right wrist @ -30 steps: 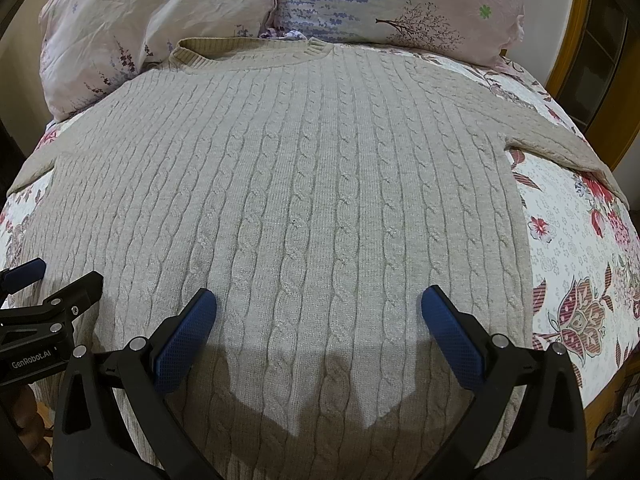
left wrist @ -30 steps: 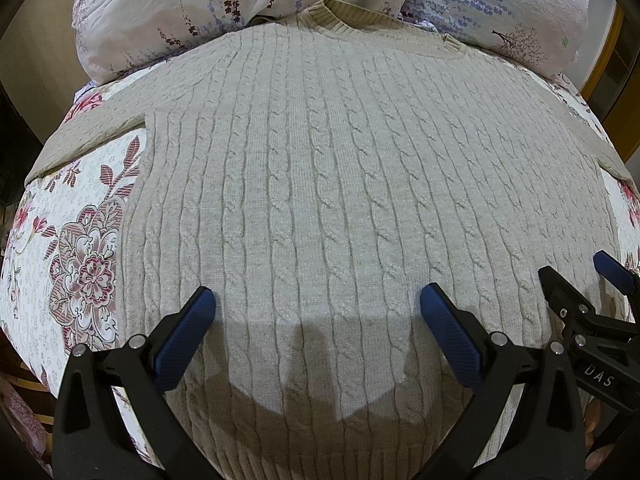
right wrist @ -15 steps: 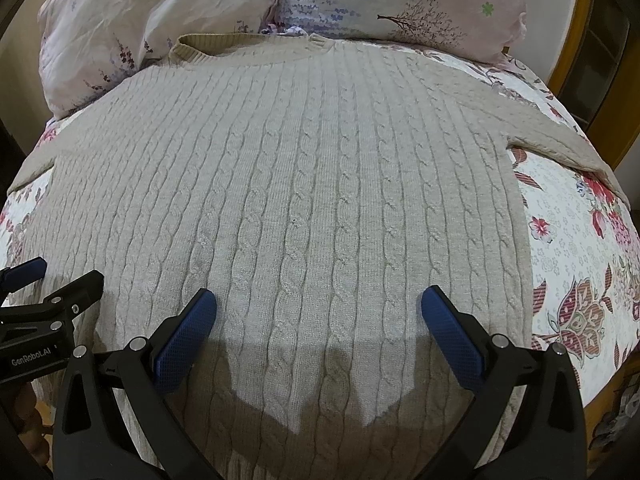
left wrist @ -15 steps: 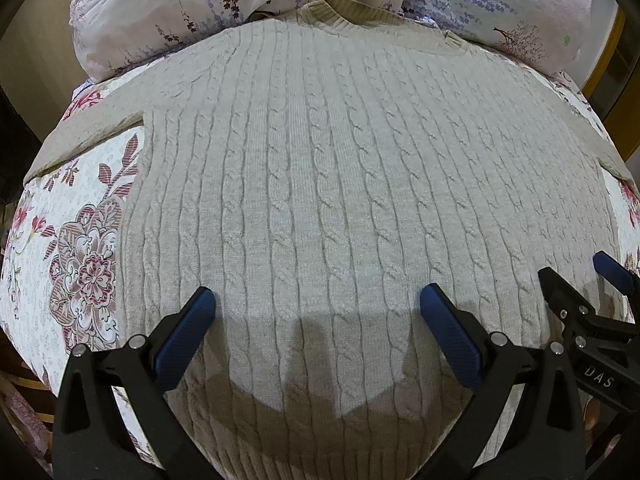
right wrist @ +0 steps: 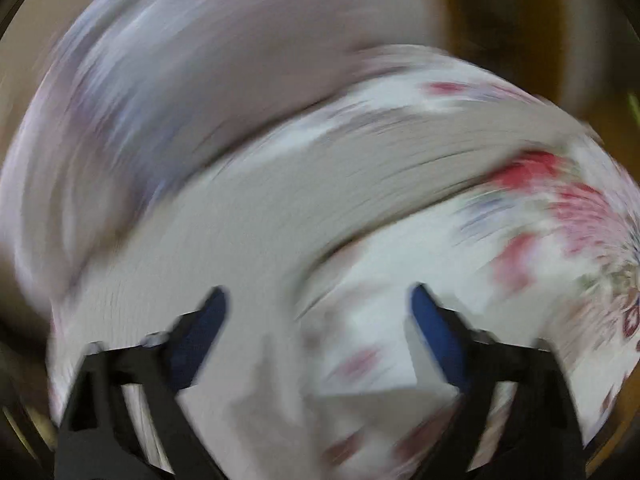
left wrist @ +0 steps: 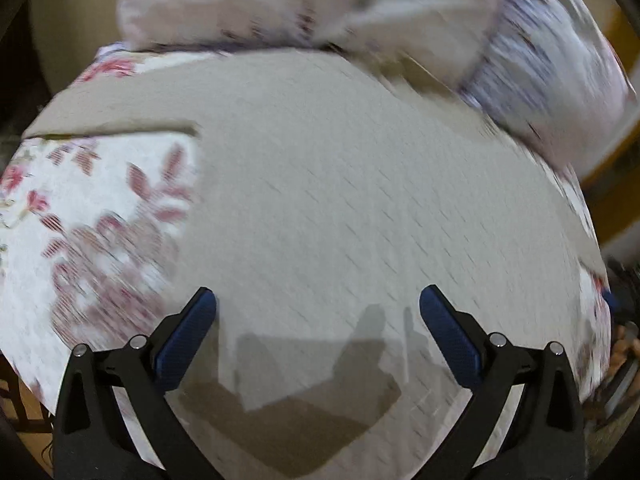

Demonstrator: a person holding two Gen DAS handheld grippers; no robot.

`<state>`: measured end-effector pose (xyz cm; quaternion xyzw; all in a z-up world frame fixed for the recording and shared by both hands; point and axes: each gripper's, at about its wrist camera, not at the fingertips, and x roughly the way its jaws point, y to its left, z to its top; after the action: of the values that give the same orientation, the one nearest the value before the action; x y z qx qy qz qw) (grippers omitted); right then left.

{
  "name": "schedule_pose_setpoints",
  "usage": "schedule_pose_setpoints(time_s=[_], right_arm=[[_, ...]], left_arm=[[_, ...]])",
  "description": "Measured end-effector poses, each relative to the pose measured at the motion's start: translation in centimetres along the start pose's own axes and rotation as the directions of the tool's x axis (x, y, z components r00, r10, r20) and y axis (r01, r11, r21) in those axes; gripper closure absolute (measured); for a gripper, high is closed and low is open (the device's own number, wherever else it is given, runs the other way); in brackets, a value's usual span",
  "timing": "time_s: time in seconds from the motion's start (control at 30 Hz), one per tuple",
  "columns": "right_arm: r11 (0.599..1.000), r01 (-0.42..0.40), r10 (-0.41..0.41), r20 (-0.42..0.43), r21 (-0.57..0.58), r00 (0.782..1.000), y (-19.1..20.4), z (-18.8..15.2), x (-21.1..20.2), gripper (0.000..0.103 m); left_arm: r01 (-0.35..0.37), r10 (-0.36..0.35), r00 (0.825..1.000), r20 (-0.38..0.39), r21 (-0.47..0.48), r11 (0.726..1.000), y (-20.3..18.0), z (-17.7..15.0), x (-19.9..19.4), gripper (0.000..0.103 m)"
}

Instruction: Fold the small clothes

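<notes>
A beige cable-knit sweater (left wrist: 340,200) lies flat on the floral bedspread (left wrist: 80,208), blurred by motion. My left gripper (left wrist: 318,320) is open and empty, above the sweater's lower left part near its side edge. My right gripper (right wrist: 320,316) is open and empty; its view is heavily blurred and shows the sweater's right sleeve (right wrist: 400,160) and the side edge of the body below it.
Two floral pillows (left wrist: 360,12) lie at the head of the bed behind the sweater's collar. The bedspread (right wrist: 540,260) shows to the right of the sweater. Wooden bed frame and dark room edge (left wrist: 624,168) lie at the far right.
Both grippers have swung fast apart, the left toward the sweater's left side, the right toward its right sleeve. Both views are now motion-blurred. The jaws stay open.
</notes>
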<state>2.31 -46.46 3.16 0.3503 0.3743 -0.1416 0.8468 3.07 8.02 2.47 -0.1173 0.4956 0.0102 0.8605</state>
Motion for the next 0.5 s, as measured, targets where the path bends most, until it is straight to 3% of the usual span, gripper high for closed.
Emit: schedule_pose_setpoints(time_s=[0.03,0.1,0.2,0.3,0.4,0.43,0.5], right_arm=[[0.986,-0.015,0.012,0.019,0.168,1.0,-4.1,2.7,0.2,0.032],[0.931,-0.037,0.022,0.046,0.364,0.999,-9.3,5.2,0.6,0.039],[0.843,-0.051,0.018,0.068,0.535,0.998,-14.4,7.0,1.3,0.041],[0.827,-0.073,0.026,0.092,0.558,0.995,-16.2,8.5,1.9,0.055],[0.829,-0.044,-0.015,0.1,0.557,0.995,-17.3,10.0,2.4,0.072],[0.83,-0.022,-0.038,0.096,0.558,0.995,-17.3,10.7,2.9,0.089],[0.869,0.055,-0.11,0.082,0.492,0.991,-16.4,11.8,3.6,0.094]], left_arm=[[-0.013,0.013,1.0,0.007,-0.008,1.0,0.6,0.4,0.0,0.002],[-0.07,0.071,0.997,0.043,-0.018,0.997,2.2,1.6,-0.2,0.002],[-0.117,0.122,0.989,0.077,-0.07,0.991,4.9,3.2,-0.6,0.002],[-0.093,0.108,0.992,0.073,-0.179,0.979,7.9,4.6,-0.8,0.002],[-0.085,0.114,0.99,0.084,-0.29,0.953,10.8,5.7,-0.9,0.002],[-0.094,0.131,0.987,0.096,-0.323,0.942,12.0,6.1,-1.1,0.002],[-0.096,0.144,0.983,0.111,-0.357,0.929,13.7,6.8,-1.2,0.002]])
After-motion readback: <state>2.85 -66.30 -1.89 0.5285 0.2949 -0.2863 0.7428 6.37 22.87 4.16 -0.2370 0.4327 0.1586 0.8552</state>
